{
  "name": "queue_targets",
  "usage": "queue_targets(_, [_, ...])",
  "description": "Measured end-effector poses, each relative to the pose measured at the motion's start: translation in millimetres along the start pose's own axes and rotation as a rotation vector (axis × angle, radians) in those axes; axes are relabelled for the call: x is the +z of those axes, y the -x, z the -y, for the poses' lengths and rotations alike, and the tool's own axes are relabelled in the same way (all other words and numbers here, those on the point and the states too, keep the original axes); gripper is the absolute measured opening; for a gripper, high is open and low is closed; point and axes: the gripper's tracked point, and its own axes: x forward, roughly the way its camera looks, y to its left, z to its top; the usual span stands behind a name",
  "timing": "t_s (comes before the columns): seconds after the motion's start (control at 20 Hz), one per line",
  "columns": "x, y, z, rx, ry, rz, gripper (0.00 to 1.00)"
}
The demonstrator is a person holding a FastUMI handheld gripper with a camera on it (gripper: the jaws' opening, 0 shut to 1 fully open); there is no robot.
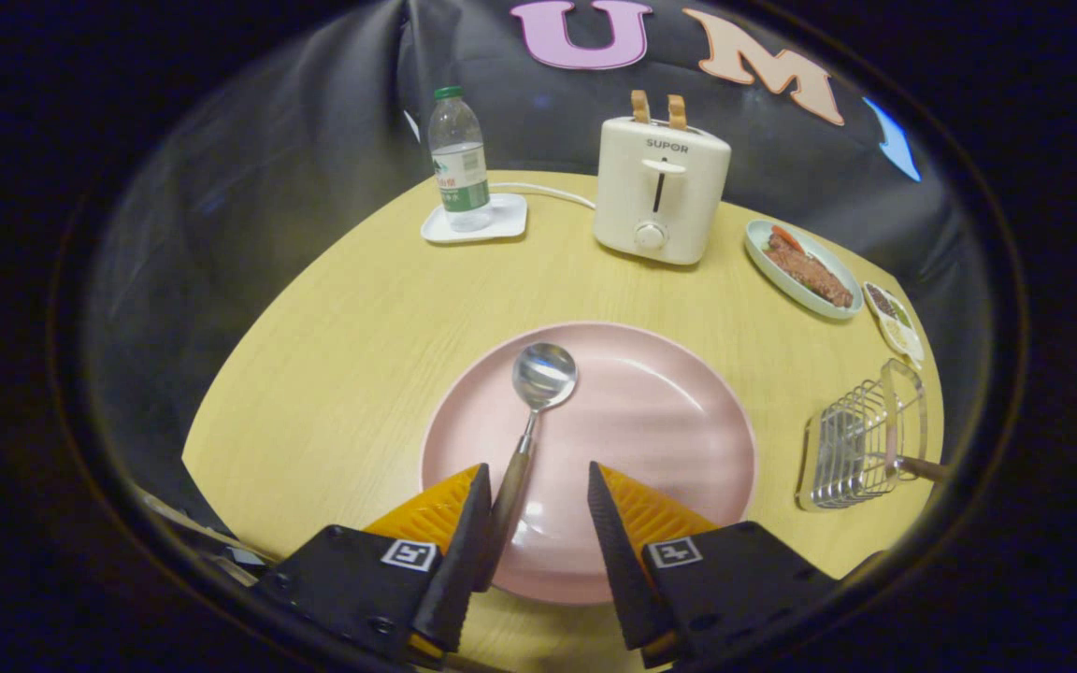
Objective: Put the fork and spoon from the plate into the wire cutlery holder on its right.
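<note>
The gripper (538,486) hung over the near part of the pink plate (669,421) at the bottom centre of the frame, its fingers (450,509) spread apart with nothing clamped. The spoon (531,421) lay on the plate, its handle running down beside the inner face of the left finger, touching or nearly so, and its bowl pointing away, beyond the fingertips toward the plate's middle. To the right of the plate, at the frame's right side, stood the wire holder (861,449), tilted in this view, with a brown handle (922,467) poking from it. Whether that was the fork could not be told. Farther up, a toaster (658,192) stood at top centre of the table (333,374). A bottle (457,159) on a white tray (501,224) stood at upper left. A dish of food (805,269) and a small dish (894,322) sat at upper right.
</note>
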Motion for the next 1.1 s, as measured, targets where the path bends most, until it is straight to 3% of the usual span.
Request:
queue_targets(0.35, [-16,-4,-7,0.005,0.051,-0.102,0.25])
queue_targets(0.5, [-20,-6,3,-0.021,0.062,-0.125,0.12])
queue_targets(1.1, [-8,24,20,0.014,0.116,-0.183,0.09])
